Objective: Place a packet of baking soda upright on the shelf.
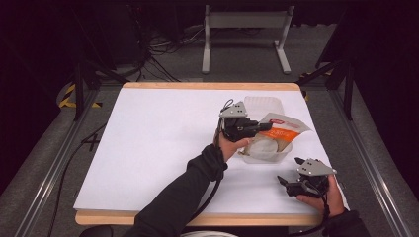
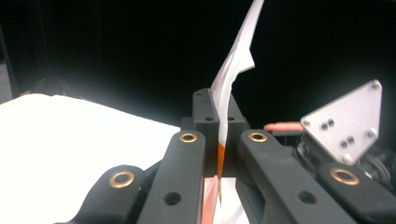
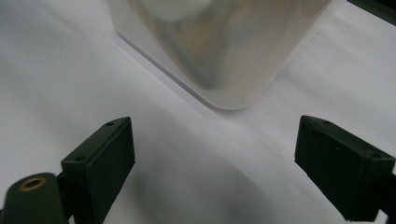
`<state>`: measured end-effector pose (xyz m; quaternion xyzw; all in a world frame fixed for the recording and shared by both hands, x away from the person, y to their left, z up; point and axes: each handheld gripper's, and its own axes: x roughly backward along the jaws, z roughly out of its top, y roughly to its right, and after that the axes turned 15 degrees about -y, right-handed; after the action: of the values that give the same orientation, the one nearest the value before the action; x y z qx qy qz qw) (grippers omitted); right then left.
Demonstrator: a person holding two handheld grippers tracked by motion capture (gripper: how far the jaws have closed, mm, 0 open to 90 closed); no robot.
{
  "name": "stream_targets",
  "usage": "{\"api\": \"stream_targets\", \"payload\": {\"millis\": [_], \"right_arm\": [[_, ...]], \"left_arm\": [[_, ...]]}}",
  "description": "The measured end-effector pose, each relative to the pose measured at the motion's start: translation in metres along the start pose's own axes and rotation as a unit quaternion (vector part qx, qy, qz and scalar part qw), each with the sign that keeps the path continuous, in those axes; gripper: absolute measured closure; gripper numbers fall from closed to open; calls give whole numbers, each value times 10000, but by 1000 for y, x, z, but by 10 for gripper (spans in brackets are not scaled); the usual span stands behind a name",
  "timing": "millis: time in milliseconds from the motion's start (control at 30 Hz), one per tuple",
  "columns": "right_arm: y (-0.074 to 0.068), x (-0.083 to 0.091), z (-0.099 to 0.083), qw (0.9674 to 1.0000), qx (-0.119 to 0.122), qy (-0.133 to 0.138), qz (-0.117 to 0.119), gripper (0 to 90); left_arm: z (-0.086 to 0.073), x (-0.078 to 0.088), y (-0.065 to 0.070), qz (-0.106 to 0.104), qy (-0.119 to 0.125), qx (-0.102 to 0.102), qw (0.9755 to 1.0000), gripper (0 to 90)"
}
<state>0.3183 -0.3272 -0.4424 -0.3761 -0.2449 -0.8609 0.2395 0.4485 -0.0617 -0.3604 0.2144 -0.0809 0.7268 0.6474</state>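
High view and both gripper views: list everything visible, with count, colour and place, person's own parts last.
Packet: one, white and orange, over the container, pinched at its edge.
Container: one, clear plastic, right part of the table.
Lid: one, clear, behind the container.
Table: one, white top, wooden edge.
Metal stand: one, grey, on the floor beyond the table.
Left gripper: one, black, shut on the packet.
Right gripper: one, black, open, near the table's front right.

L gripper [image 1: 257, 127] jaws clamped shut; R gripper [image 1: 285, 180] jaws wide apart, low.
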Motion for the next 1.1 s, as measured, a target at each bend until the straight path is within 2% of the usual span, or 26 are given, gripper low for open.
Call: {"api": "stream_targets", "payload": {"millis": [33, 67, 100, 167, 200, 300, 400, 433, 500, 600, 667, 733, 767, 833, 900, 933, 967, 1000, 1033, 1100], "right_arm": [[0, 0, 0, 10000, -10, -1, 12, 127], [0, -1, 0, 10000, -16, -11, 15, 127], [0, -1, 0, 10000, -16, -11, 15, 127], [-1, -1, 1, 10000, 12, -47, 11, 127], [-1, -1, 1, 10000, 12, -47, 11, 127], [-2, -1, 1, 10000, 66, -66, 23, 127], [-1, -1, 0, 9999, 59, -78, 36, 128], [-1, -1, 0, 9999, 50, -80, 41, 127], [-1, -1, 0, 10000, 34, -80, 45, 127], [-1, -1, 0, 9999, 56, -93, 48, 127], [-1, -1, 0, 9999, 68, -96, 47, 127], [-1, -2, 0, 9999, 65, -103, 47, 127], [-1, -2, 0, 9999, 66, -105, 46, 127], [-1, -2, 0, 9999, 69, -110, 46, 127], [-1, -2, 0, 9999, 73, -116, 52, 127], [-1, -2, 0, 9999, 69, -115, 55, 127], [-1, -2, 0, 9999, 70, -115, 55, 127], [-1, -2, 0, 9999, 66, -119, 54, 127], [-1, -2, 0, 9999, 72, -116, 52, 127], [-1, -2, 0, 9999, 69, -115, 51, 127]], "left_arm": [[1, 2, 1, 66, -92, -72, 9999, 899], [4, 4, 4, 182, -298, -207, 9992, 898], [4, 4, 4, 182, -298, -207, 9992, 898], [12, 1, 7, 272, -608, -386, 9970, 897], [12, 1, 7, 272, -608, -386, 9970, 896], [21, -9, 9, 360, -990, -565, 9928, 892], [26, -14, 8, 376, -1175, -588, 9906, 877], [28, -17, 7, 385, -1317, -581, 9888, 864], [30, -23, 7, 429, -1574, -598, 9848, 782], [33, -30, 7, 352, -1842, -641, 9802, 725], [34, -35, 8, 426, -2032, -671, 9759, 654], [35, -36, 8, 439, -2072, -642, 9752, 690], [35, -36, 8, 401, -2050, -670, 9756, 750], [36, -37, 10, 412, -2082, -707, 9747, 876], [36, -38, 11, 474, -2058, -707, 9749, 900], [36, -38, 11, 490, -2004, -703, 9760, 900], [36, -36, 11, 528, -1906, -704, 9777, 900], [36, -34, 11, 514, -1688, -635, 9823, 900], [36, -32, 11, 531, -1528, -559, 9852, 900], [38, -28, 12, 525, -1237, -537, 9895, 900]]}}
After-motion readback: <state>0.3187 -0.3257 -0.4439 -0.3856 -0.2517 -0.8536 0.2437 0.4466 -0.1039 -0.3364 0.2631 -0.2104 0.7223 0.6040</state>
